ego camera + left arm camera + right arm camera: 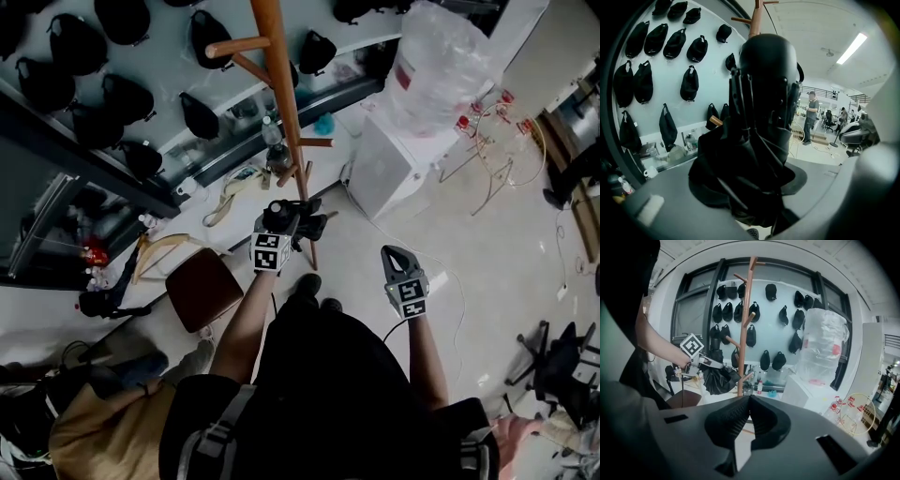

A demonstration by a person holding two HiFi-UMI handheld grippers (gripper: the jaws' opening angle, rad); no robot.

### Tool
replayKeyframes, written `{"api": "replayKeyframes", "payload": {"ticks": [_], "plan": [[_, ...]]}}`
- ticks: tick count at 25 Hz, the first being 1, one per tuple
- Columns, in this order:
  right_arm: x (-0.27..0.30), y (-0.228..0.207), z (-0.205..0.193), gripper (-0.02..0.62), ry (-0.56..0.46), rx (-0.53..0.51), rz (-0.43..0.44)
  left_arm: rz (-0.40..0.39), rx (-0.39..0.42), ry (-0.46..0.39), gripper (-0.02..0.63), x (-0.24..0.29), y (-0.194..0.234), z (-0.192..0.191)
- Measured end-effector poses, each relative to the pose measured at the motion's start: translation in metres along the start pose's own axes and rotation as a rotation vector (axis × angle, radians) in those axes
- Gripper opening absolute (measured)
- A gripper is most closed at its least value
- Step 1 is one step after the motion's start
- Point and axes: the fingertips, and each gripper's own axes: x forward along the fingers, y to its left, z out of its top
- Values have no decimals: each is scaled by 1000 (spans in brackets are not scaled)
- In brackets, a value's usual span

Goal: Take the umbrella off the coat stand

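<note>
- The coat stand is the wooden pole with pegs, standing in front of a wall hung with black caps.
- The left gripper is just beside the lower part of the coat stand. Its jaws are clamped on the folded black umbrella, which fills the space between them in the left gripper view.
- From the right gripper view, the umbrella hangs bunched under the left gripper, just to the left of the coat stand's pole and close to a lower peg.
- The view there is small and dark, so I cannot tell whether any strap or fold of the umbrella is caught on that peg or whether it is already free.
- The right gripper is well apart from the coat stand, on the person's right. Its jaws are pressed together with nothing between them.
- Progress, as I judge it: the grasp is done and the umbrella looks lifted, so the task is well along.
- What appears left is to carry the umbrella clear of the pegs and away from the coat stand.
</note>
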Motion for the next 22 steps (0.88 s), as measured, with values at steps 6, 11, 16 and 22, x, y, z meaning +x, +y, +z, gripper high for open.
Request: {"api": "replayKeyframes", "payload": {"ticks": [6,11,16,22], "plan": [[1,3,-2,2,-13,-3,20,0,4,7,232,-19,-9,-7],[-1,9,-5,2,-21,-4,42,-3,-1,1,233,-38,-23,-7],[0,18,-6,2,-33,-14,62,-15,24,-5,233,-58,-34,-4],[2,23,-8,2,-37,-23,82,-52,64,-1,233,-78,-52,-4]]}}
